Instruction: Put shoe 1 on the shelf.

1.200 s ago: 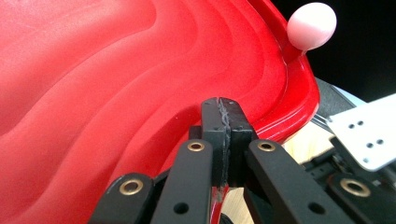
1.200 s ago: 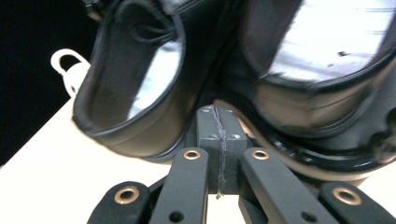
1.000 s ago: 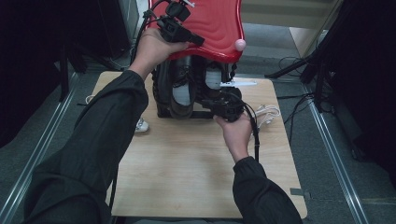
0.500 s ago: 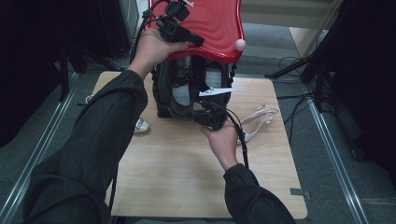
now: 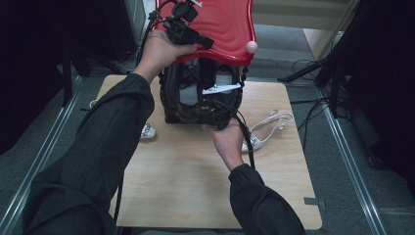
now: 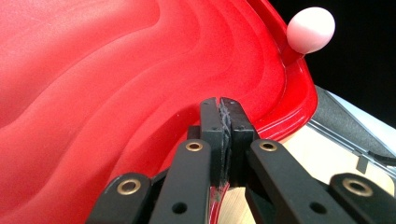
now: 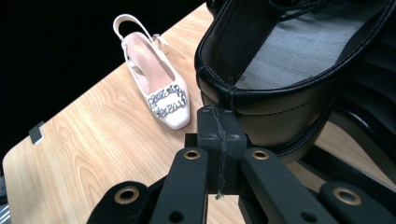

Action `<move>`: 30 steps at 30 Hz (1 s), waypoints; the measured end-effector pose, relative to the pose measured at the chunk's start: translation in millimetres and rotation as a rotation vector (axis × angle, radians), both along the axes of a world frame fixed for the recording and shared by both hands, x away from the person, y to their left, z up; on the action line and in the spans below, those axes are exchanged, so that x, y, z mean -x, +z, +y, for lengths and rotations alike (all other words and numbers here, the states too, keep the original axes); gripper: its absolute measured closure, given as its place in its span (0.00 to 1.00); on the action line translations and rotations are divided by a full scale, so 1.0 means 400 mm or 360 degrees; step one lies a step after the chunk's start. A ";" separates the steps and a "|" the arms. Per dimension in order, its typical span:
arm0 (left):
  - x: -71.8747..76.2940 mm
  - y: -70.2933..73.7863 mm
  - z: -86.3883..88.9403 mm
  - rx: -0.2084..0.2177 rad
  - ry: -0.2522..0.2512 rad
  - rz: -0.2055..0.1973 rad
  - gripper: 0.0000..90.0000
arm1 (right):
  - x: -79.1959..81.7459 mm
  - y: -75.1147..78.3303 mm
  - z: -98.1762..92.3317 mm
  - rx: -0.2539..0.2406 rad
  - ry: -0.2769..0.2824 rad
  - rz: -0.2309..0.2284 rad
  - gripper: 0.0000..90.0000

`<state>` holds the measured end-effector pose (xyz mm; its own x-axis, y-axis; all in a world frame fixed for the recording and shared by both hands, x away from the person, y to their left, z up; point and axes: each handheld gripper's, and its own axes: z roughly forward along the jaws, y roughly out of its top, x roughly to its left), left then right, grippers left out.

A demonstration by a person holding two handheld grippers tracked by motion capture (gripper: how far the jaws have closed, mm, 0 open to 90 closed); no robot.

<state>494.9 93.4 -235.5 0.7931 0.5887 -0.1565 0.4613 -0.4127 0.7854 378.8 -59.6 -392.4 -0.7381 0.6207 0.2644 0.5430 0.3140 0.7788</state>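
Two grippers busy: right gripper (image 7: 219,116), fingers pressed together, nudging black shoe (image 7: 289,60) at desk (image 5: 186,181) centre; at 12 o'clock, left gripper (image 6: 223,109) pinching red lid (image 6: 116,79) rim. Packing unfinished, white sandal (image 7: 156,79) lying outside

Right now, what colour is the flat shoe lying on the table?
The shoe is white or pale pink with a sparkly silver buckle; the right gripper view shows it best.

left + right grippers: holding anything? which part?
The left gripper is shut on the red lid's rim. The right gripper is shut, jaws together, against the black shoe; no grip on it shows.
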 end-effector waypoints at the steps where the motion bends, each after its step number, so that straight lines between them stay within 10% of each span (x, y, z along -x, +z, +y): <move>1: 0.000 0.000 0.000 0.0001 0.0001 0.0001 0.99 | -0.005 0.001 0.002 -0.0005 0.0005 -0.0007 1.00; 30: 0.009 0.003 0.006 0.0012 0.0024 -0.0010 0.93 | -0.115 -0.003 0.127 -0.0033 -0.0081 0.0050 1.00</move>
<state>491.2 95.7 -234.3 0.7851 0.5994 -0.1558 0.4624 -0.3999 0.7914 424.9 -8.6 -393.8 -0.6969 0.6515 0.2999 0.5821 0.2695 0.7672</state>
